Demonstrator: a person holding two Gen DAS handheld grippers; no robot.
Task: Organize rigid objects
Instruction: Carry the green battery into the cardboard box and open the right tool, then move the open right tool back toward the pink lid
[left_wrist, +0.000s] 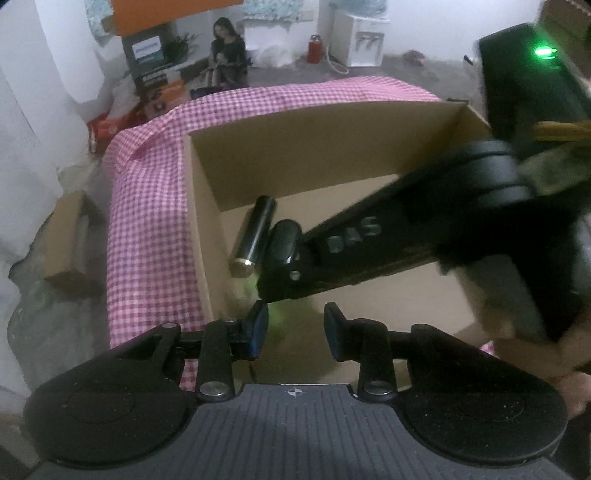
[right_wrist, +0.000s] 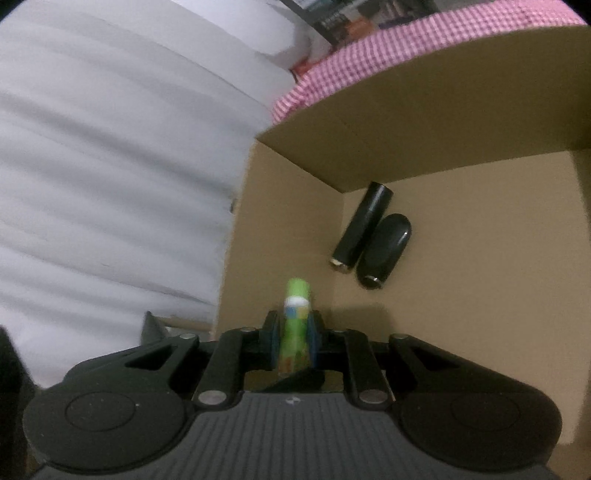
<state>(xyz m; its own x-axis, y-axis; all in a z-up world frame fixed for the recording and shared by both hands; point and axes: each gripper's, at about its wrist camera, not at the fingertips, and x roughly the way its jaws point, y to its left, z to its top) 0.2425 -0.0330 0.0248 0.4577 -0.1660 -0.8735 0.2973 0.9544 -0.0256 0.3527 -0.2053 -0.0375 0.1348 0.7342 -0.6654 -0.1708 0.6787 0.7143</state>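
An open cardboard box sits on a pink checked cloth; it also shows in the right wrist view. Inside lie a black cylinder and a black oval object side by side; the left wrist view shows the cylinder and the oval object. My right gripper is shut on a green tube and holds it over the box's near left corner. My left gripper is open and empty at the box's front edge, under the right gripper's body.
The pink checked cloth covers the table under the box. A small cardboard box lies to the left on the floor. Cartons, a poster and a water dispenser stand at the far wall. White fabric fills the right view's left side.
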